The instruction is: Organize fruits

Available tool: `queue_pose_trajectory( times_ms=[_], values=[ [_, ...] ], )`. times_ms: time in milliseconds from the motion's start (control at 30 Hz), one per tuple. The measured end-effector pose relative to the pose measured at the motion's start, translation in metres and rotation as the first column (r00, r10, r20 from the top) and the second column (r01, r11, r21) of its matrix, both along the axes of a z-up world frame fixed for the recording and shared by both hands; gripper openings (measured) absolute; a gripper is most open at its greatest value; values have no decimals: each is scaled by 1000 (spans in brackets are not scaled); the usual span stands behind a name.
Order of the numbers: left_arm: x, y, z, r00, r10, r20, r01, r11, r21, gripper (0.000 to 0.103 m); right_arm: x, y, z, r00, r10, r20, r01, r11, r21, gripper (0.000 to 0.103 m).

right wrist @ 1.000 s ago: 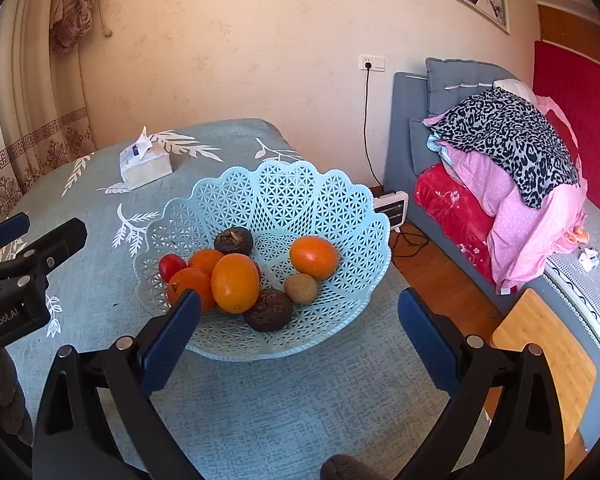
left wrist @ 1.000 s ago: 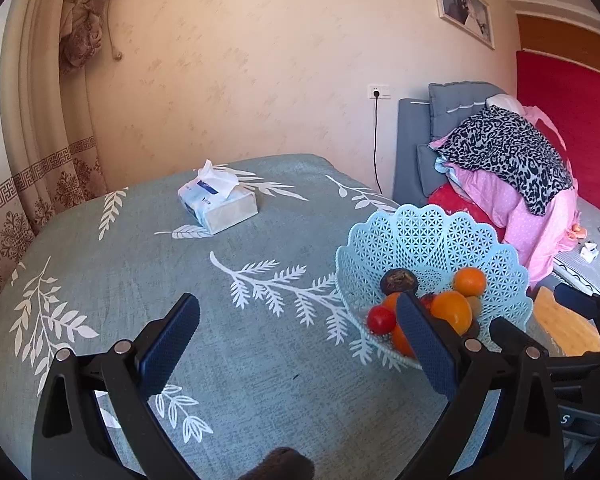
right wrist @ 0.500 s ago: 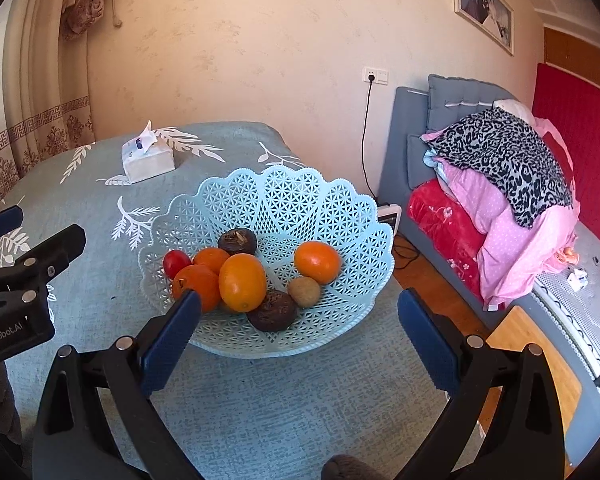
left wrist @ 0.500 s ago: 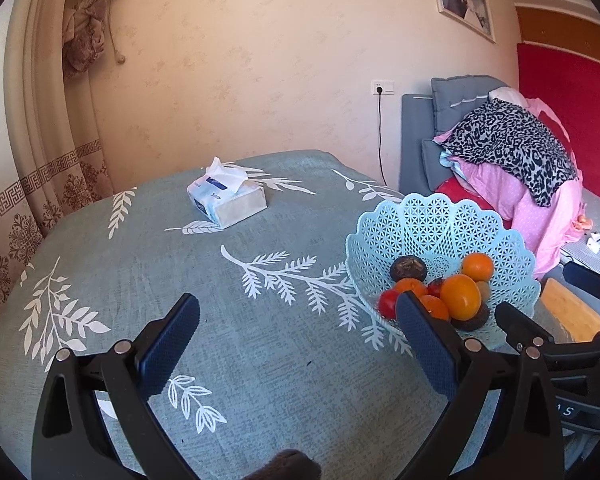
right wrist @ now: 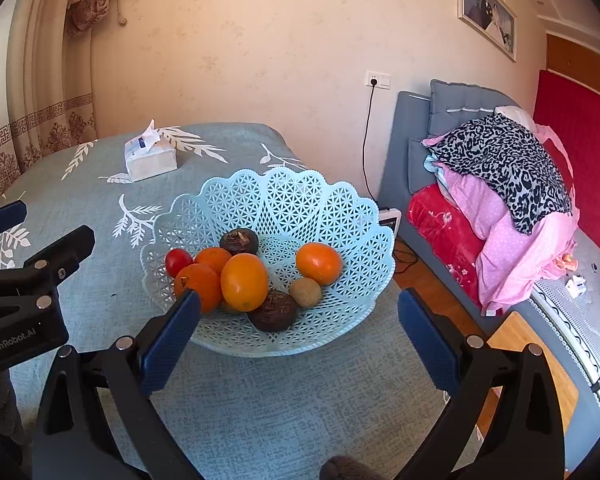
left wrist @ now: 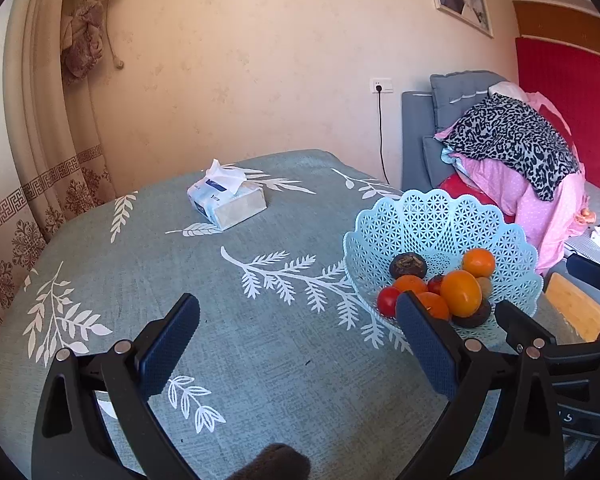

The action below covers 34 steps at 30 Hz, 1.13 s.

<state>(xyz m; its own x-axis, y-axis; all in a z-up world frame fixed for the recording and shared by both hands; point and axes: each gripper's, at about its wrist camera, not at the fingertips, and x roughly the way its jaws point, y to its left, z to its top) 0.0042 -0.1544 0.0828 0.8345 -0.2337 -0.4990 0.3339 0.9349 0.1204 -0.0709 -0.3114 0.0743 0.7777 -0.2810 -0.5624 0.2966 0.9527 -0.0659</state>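
Fruit sits piled in the lattice basket [right wrist: 352, 216]. Right gripper [right wrist: 298, 336] and left gripper [left wrist: 296, 340] both gape wide, empty. Advise approaching the near orange [right wrist: 244, 282] squarely, from above.

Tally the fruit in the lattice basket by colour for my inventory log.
In the light blue plastic lattice basket:
Round orange fruits: 4
Small red tomato: 1
Dark brown wrinkled fruits: 2
Small tan-brown round fruit: 1
Total: 8

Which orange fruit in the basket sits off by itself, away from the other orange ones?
The orange fruit on the basket's right side; the other three cluster together at left.
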Motion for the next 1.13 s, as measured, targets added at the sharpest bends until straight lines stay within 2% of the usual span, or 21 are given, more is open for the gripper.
queue_pose_trajectory(
  times_ms=[833, 1133],
  values=[
    [-3, -5, 3, 1000, 0, 19, -1, 1000, 26, 98, -1, -4, -1, 1000, 1, -5, -1, 1000, 17, 100],
    [-5, 19, -2, 998, 42, -48, -41, 999, 23, 98, 0, 13, -2, 999, 44, -21, -44, 999, 25, 100]
  ],
)
